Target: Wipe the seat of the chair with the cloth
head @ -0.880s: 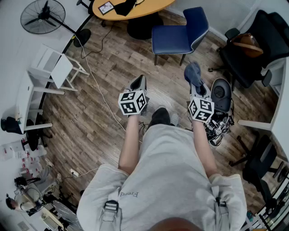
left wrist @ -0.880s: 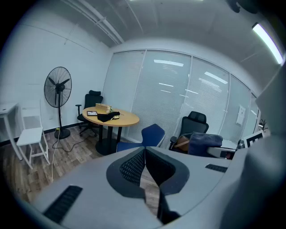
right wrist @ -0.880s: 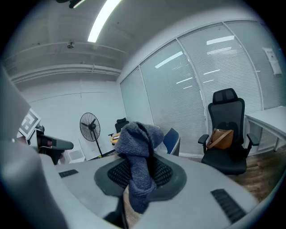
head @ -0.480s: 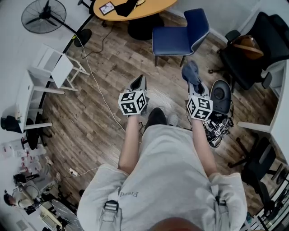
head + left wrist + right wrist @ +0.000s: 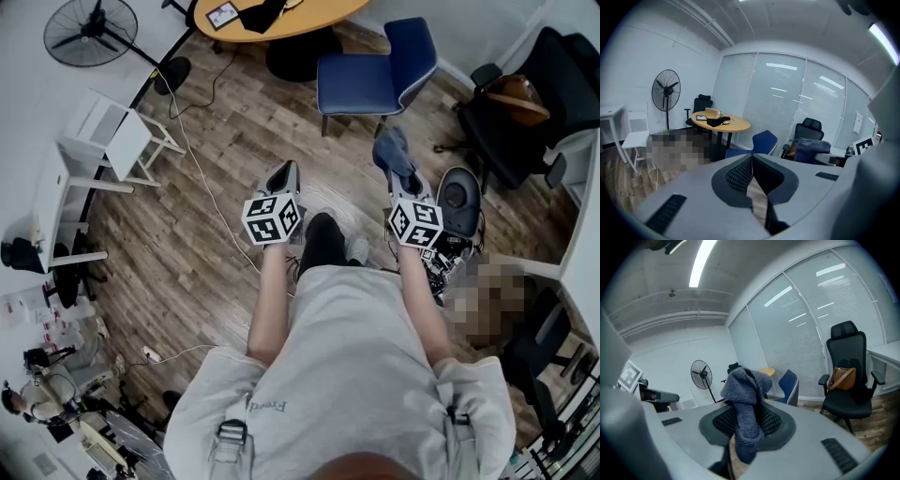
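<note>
A blue chair stands ahead of me by a round wooden table; it also shows in the left gripper view and the right gripper view. Its seat is bare. My right gripper is shut on a blue-grey cloth, which bunches up above the jaws and hangs down between them. My left gripper is shut with nothing in it. Both grippers are held at waist height, well short of the chair.
A black office chair with a brown bag stands at the right. A round black device lies on the floor beside my right gripper. A standing fan, white stands and a floor cable are at the left.
I have stepped slightly towards the blue chair; one foot has moved forward. Both grippers have kept their hold and stance.
</note>
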### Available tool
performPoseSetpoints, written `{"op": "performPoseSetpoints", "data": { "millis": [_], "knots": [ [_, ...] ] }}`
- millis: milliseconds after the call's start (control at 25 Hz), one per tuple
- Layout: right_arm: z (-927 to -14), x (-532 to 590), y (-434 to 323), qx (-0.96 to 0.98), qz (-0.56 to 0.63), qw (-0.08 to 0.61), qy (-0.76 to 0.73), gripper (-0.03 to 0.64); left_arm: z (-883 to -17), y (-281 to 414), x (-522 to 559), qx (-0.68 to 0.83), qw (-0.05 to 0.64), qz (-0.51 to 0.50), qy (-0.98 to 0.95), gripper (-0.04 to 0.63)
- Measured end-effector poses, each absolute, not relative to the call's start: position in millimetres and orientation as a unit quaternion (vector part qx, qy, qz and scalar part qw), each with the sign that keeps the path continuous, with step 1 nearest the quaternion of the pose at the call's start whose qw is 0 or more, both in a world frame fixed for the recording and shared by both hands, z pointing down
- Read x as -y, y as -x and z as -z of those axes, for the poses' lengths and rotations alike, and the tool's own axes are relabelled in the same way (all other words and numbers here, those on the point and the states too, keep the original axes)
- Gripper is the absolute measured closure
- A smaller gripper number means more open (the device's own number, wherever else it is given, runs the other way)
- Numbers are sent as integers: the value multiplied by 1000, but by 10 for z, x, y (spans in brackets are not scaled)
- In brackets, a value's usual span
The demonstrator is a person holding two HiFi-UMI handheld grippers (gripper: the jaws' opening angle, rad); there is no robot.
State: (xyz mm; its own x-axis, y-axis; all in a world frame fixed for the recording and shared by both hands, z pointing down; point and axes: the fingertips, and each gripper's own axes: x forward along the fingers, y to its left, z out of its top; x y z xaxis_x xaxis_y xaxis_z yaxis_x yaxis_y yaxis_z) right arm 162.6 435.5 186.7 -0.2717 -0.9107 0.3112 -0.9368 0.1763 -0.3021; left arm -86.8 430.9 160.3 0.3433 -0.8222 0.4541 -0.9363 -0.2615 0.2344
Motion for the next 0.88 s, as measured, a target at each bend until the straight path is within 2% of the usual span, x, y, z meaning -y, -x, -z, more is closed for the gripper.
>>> {"op": "performPoseSetpoints", "data": {
  "millis": [400,880],
  "knots": [
    [-2118,-3932,-1488,757,-242,43,-606,532,-1939,1191,-3978,571,269,-135,-764,568],
    [-2427,-2689,-1314,723,-268,81,-632,532,-2194,1286,-2319,538,304,-140,-774,568]
  ]
}}
